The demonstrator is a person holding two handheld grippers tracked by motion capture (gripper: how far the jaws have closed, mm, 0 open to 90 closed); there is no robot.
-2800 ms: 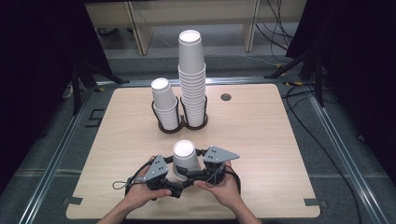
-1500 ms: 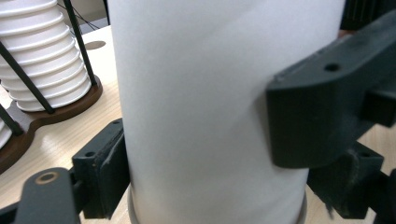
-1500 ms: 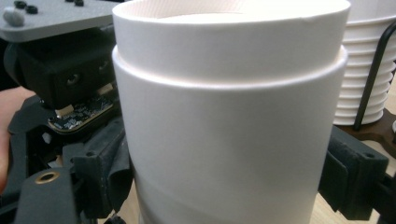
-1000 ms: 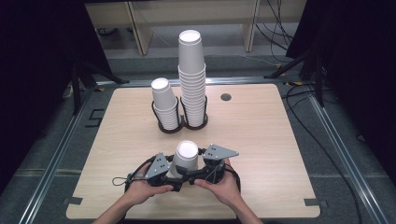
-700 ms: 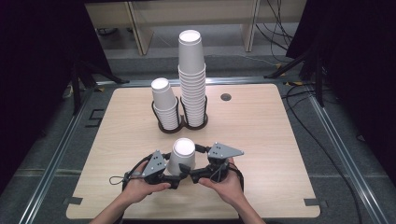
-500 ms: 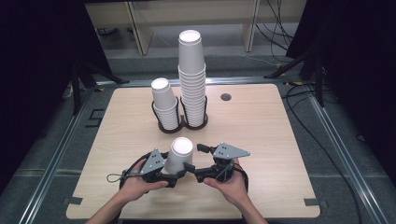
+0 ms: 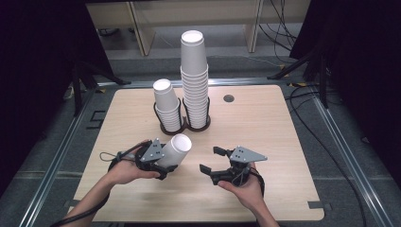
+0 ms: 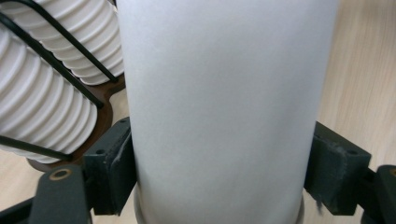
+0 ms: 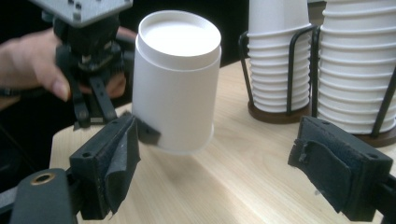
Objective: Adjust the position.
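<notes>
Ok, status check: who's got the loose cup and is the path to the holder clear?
Left gripper shut on paper cup, cup upside down and tilted. Right gripper open, off the cup. Nothing between cup and holder stacks.

Smooth white paper cup (image 8: pixel 224 107) clamped between the left gripper's (image 8: pixel 219 172) two black jaws; ribbed stacks of white cups (image 8: pixel 51 79) in black wire holder (image 8: pixel 70 60) behind, left.

Pale wooden table (image 7: pixel 265 123) with rounded corners, a small dark round hole (image 7: pixel 229 98) near its far edge. Grey floor (image 7: pixel 359 156) around it — metal rails (image 7: pixel 47 184) beside the left and right edges. Beyond the far edge, light wooden furniture (image 7: pixel 142 14), loose black cables (image 7: pixel 283 23), dark curtains (image 7: pixel 38 42) on both sides.
</notes>
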